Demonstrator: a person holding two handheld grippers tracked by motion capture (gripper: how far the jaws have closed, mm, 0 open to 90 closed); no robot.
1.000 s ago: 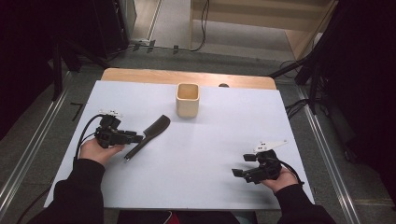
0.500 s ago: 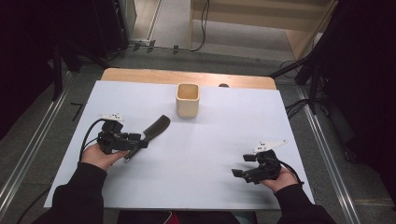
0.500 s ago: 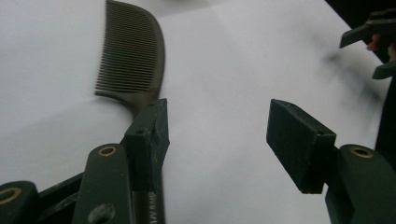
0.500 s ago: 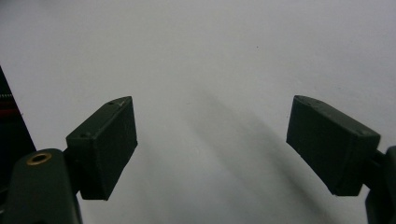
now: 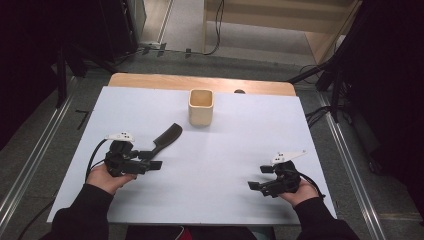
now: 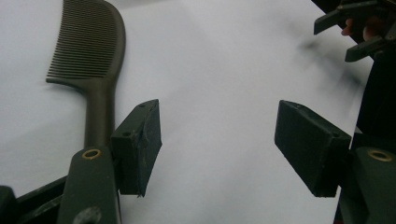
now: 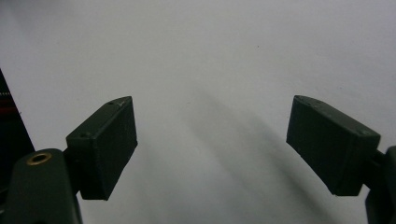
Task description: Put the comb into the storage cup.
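Left gripper (image 6: 219,140): jaws wide apart, just been opening, nothing between the pads but bare white tabletop (image 6: 224,60). Dark comb (image 6: 95,60): lies flat on the table just outside the left gripper view's left-hand jaw, handle end beside that pad, not gripped; only this view resolves the row of fine teeth along one edge of the head. The same view takes in, at its upper right, the other hand's black gripper, far off. Right gripper (image 7: 210,144): jaws spread wide, holding nothing, plain white surface between them. High view: left gripper (image 5: 152,160) at the comb (image 5: 166,137) handle, comb angled away toward the table's middle; right gripper (image 5: 257,186) well apart at the near right. Container: one pale square cup (image 5: 201,107), upright near the far edge, well apart from comb and grippers; its inside looks empty.
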